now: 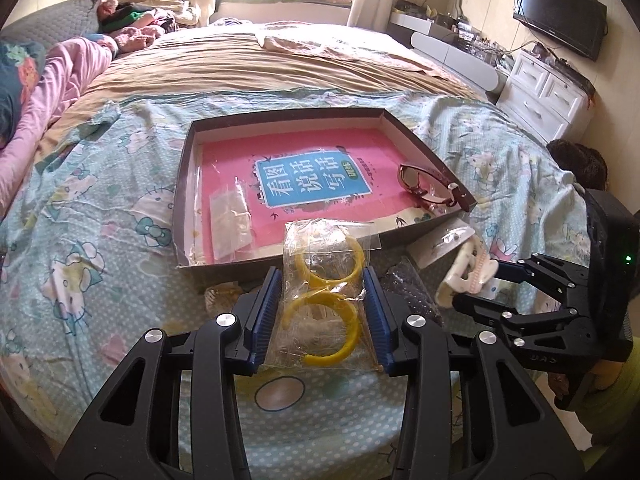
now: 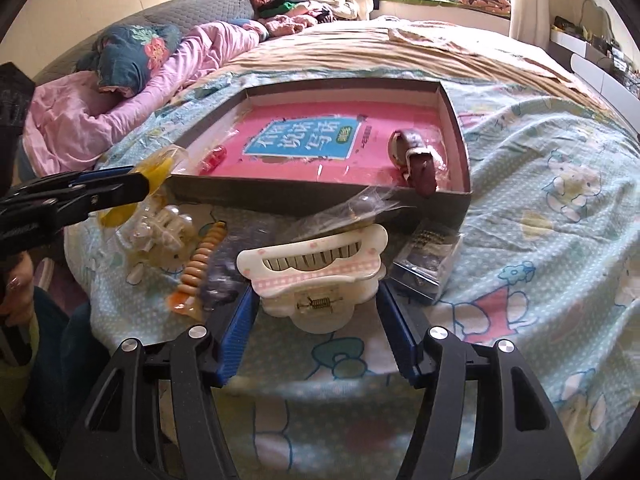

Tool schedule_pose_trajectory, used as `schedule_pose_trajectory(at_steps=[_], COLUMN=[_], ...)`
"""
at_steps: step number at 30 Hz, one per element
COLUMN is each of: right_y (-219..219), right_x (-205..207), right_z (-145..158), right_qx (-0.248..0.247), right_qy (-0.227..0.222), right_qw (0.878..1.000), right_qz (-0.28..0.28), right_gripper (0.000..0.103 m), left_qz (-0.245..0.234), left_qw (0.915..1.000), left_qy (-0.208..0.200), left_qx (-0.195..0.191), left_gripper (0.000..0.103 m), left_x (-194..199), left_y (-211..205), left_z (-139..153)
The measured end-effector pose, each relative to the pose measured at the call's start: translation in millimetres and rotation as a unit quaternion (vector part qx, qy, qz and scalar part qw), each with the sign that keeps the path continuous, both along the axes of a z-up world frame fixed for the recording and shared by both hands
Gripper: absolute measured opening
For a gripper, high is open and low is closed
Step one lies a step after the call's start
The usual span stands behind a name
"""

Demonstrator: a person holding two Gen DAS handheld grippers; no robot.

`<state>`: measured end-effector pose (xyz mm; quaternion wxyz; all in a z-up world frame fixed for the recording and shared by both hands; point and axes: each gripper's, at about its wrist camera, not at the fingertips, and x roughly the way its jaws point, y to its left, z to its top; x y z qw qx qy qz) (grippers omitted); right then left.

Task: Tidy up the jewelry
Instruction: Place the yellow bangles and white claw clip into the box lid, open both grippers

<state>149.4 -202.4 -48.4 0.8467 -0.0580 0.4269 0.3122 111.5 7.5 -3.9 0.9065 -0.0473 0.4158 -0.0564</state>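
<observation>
My left gripper is shut on a clear bag of yellow hoop earrings, held just in front of the shallow cardboard box; it also shows in the right wrist view. My right gripper is shut on a white hair claw clip, seen in the left wrist view too. The box holds a pink book, a brown watch and a small clear bag.
On the bedsheet before the box lie a clear hair claw, an orange beaded clip, a dark bagged item, a clear packet and a small clear case. Pillows lie far left. A dresser stands right.
</observation>
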Motion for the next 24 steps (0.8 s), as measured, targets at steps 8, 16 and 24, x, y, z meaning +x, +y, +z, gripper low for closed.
schedule_pose_trajectory(at_steps=[8, 16, 24], right_y=[-10, -8, 6], right_x=[-11, -9, 4], right_z=[30, 50, 56], right_qx=[0.011, 0.025, 0.033], right_qy=[-0.025, -0.048, -0.060], right_qw=[1.000, 0.999, 0.998], right_qz=[0.002, 0.007, 0.013], right_gripper=[0.059, 0.059, 0.059], left_qz=[0.020, 0.062, 0.093], left_qw=[0.9996, 0.9973, 0.9944], left_qy=[-0.015, -0.035, -0.043], left_qx=[-0.010, -0.022, -0.026], left_gripper=[0.033, 0.033, 0.033], left_x=[-3, -7, -5], left_y=[16, 48, 72], left_z=[11, 24, 29])
